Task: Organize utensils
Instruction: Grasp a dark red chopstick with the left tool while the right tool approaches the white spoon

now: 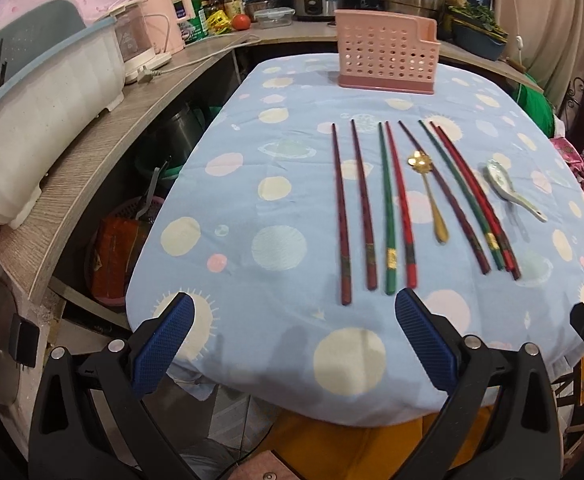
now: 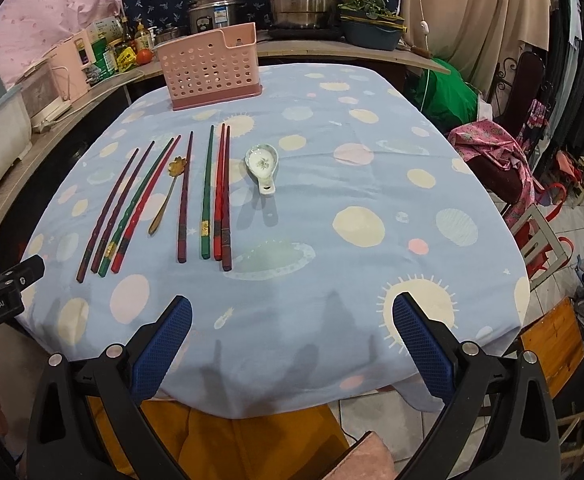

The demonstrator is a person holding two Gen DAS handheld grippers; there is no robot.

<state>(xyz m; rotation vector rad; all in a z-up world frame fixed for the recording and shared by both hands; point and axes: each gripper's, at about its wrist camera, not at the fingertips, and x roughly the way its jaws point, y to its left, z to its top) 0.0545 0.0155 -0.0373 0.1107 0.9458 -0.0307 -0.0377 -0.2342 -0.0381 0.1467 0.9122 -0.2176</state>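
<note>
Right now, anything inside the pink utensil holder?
Nothing sticks out above the rim of the pink holder, and its wall holes show no utensil. The floor inside is hidden. All chopsticks and both spoons lie on the tablecloth.

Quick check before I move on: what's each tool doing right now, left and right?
Left tool: open, holding nothing, at the table's near edge.
Right tool: open, holding nothing.

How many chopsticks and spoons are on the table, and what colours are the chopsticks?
Dark purple-brown chopsticks: 4
Green chopsticks: 2
Red chopsticks: 2
Gold spoon: 1
White spoon: 1
Pink holder: 1
Total: 8 chopsticks, 2 spoons, 1 holder = 11
</note>
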